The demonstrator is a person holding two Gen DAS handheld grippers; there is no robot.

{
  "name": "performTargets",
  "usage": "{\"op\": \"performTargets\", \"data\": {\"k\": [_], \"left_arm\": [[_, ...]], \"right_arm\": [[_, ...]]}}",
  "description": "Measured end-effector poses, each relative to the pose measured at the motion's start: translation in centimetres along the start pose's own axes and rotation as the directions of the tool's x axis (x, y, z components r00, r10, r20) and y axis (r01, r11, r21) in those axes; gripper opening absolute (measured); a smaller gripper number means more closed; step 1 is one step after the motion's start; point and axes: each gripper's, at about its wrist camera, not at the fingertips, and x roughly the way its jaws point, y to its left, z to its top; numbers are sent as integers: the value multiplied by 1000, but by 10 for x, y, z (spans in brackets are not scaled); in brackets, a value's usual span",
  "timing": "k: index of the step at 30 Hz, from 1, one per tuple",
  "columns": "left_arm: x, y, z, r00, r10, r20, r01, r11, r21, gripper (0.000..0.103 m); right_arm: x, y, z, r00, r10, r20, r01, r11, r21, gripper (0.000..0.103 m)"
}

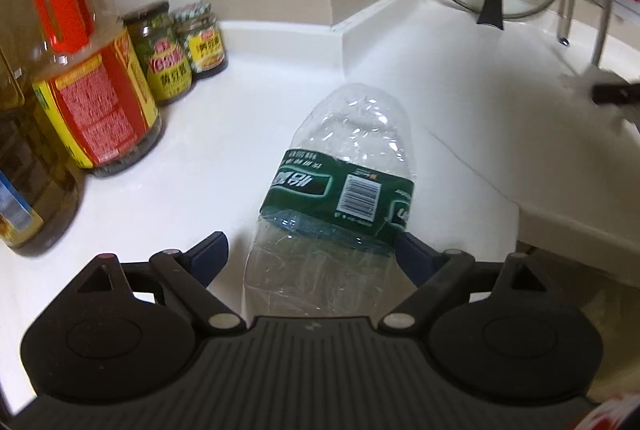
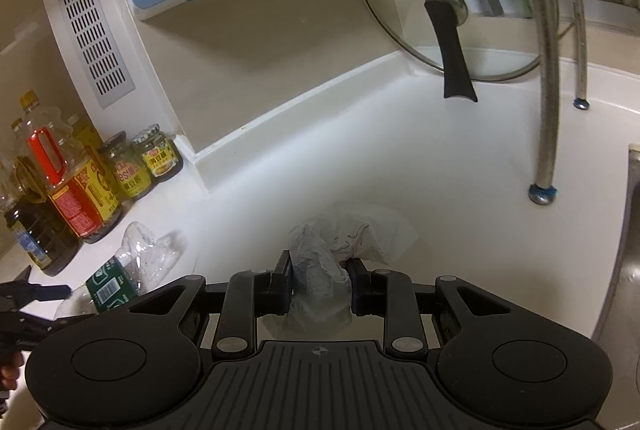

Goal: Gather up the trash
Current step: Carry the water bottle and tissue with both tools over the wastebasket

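A crushed clear plastic bottle [image 1: 340, 190] with a green label lies on the white counter [image 1: 200, 166], its lower part between the fingers of my left gripper [image 1: 312, 254]. The jaws stand wide; the right finger touches the bottle, the left one stands apart. The bottle also shows in the right wrist view [image 2: 132, 270] at the lower left. My right gripper [image 2: 320, 278] is shut on a crumpled white tissue [image 2: 344, 242] just above the counter.
Oil bottles [image 1: 88, 78] and sauce jars [image 1: 168, 54] stand along the left wall. A glass pot lid [image 2: 448, 22] leans at the back. Metal rack legs [image 2: 544, 150] stand at the right, beside a sink edge [image 2: 632, 214].
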Motion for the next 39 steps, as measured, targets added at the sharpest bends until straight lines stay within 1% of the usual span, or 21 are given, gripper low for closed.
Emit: {"op": "performTargets", "data": {"k": [2, 4, 6, 7, 9, 10, 11, 12, 13, 14, 16, 22, 27, 28, 29, 30, 34, 37, 39], "left_arm": [[6, 9, 2, 999, -30, -19, 29, 997, -66, 89], [11, 19, 3, 997, -72, -37, 66, 988, -136, 87], [15, 27, 3, 993, -113, -47, 102, 976, -193, 81], [14, 28, 3, 993, -110, -42, 100, 975, -199, 77], [13, 27, 4, 993, -110, -41, 100, 976, -194, 76], [12, 28, 3, 993, -115, -37, 106, 975, -197, 73], [11, 28, 3, 992, -121, -28, 113, 973, -199, 67], [8, 28, 3, 992, -123, -17, 117, 973, -197, 63], [5, 27, 4, 993, -114, -9, 110, 976, -190, 45], [3, 27, 5, 993, -121, -4, 119, 975, -188, 41], [0, 26, 6, 992, -123, 0, 120, 974, -192, 38], [-10, 19, 4, 996, -85, 7, 85, 983, -161, 36], [-17, 18, 2, 997, -72, 10, 73, 983, -171, 35], [-19, 18, 2, 997, -69, 14, 71, 983, -172, 29], [-23, 20, 2, 997, -76, 31, 80, 980, -183, 25], [-26, 21, 3, 995, -89, 34, 94, 975, -199, 25], [-28, 15, 3, 999, -39, 13, 40, 986, -161, 25], [-30, 16, 1, 999, -34, 14, 36, 981, -192, 25], [-33, 14, -1, 1000, -18, 18, 21, 981, -190, 25]], "right_arm": [[-3, -1, -3, 1000, -3, -2, 3, 1000, 8, 27], [-5, -1, -6, 1000, -9, -7, 9, 1000, 17, 27], [-7, -2, -8, 1000, -11, -11, 12, 1000, 24, 27], [-7, -2, -9, 1000, -12, -12, 13, 1000, 28, 27], [-8, -2, -11, 1000, -11, -14, 12, 999, 33, 27], [-8, -2, -12, 1000, -11, -14, 12, 999, 35, 27], [-8, -2, -12, 1000, -10, -14, 11, 999, 35, 27], [-8, -1, -13, 1000, -9, -14, 10, 999, 36, 27], [-8, -1, -14, 1000, -8, -14, 9, 999, 37, 27], [-8, 0, -14, 1000, -7, -15, 7, 999, 39, 27], [-7, 3, -15, 1000, -4, -16, 5, 999, 41, 27], [-8, 10, -16, 1000, 11, -11, -10, 999, 38, 27], [-11, 15, -18, 1000, 22, -7, -21, 999, 34, 27], [-11, 16, -18, 1000, 23, -6, -23, 999, 33, 27], [-12, 17, -18, 1000, 25, -6, -25, 999, 32, 27], [-13, 17, -18, 1000, 28, -5, -28, 999, 30, 27], [-16, 17, -19, 999, 35, -3, -35, 999, 24, 27], [-19, 15, -19, 999, 44, 0, -44, 999, 21, 27], [-21, 14, -20, 999, 48, 0, -48, 999, 23, 27]]}}
